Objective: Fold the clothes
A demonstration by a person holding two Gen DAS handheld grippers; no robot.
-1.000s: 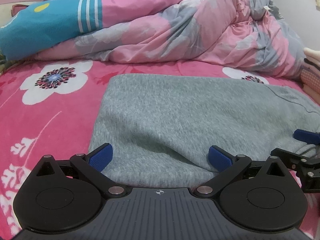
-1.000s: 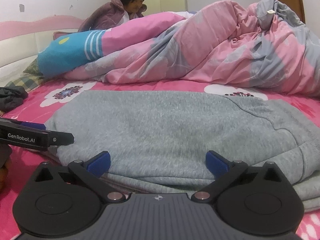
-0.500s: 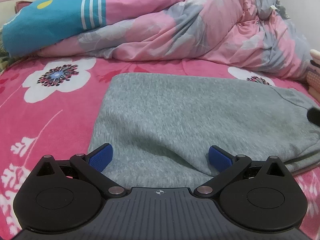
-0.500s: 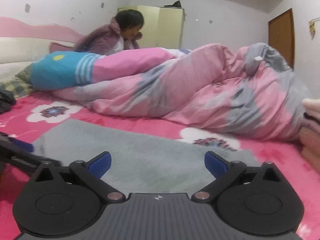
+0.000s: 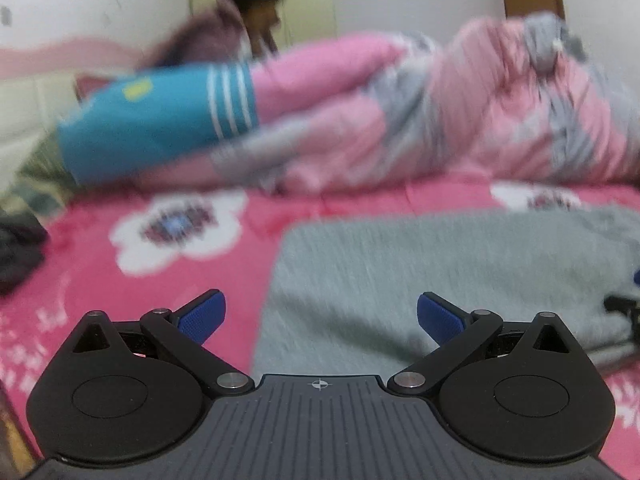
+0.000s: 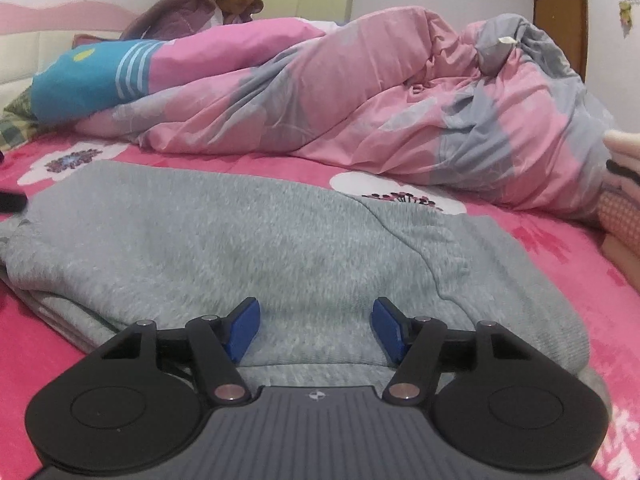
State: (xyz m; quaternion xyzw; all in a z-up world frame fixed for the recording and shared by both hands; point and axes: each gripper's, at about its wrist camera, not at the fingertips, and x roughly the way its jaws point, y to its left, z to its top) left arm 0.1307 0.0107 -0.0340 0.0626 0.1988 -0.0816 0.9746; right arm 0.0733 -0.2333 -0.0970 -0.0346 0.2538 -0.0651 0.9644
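A grey sweatshirt-like garment (image 6: 260,240) lies folded flat on the pink flowered bedspread (image 6: 560,280). My right gripper (image 6: 316,328) hovers low over its near edge, jaws closing, grey cloth showing in the gap between the blue pads, which do not press on it. My left gripper (image 5: 320,316) stands wide open at the garment's (image 5: 440,264) near left corner, with the cloth edge and pink bedspread between its fingers. This view is blurred. Part of the right gripper (image 5: 624,312) shows at the far right edge of the left wrist view.
A crumpled pink and grey duvet (image 6: 400,92) with a blue striped end (image 6: 80,76) lies across the back of the bed. A person (image 6: 224,4) sits behind it. Folded clothes (image 6: 624,216) are stacked at the right. A dark garment (image 5: 20,252) lies at the left.
The right gripper's jaws have narrowed, and its view has dropped back onto the garment's near edge. The left gripper has tilted up and shifted left; the garment's left edge now shows between its fingers.
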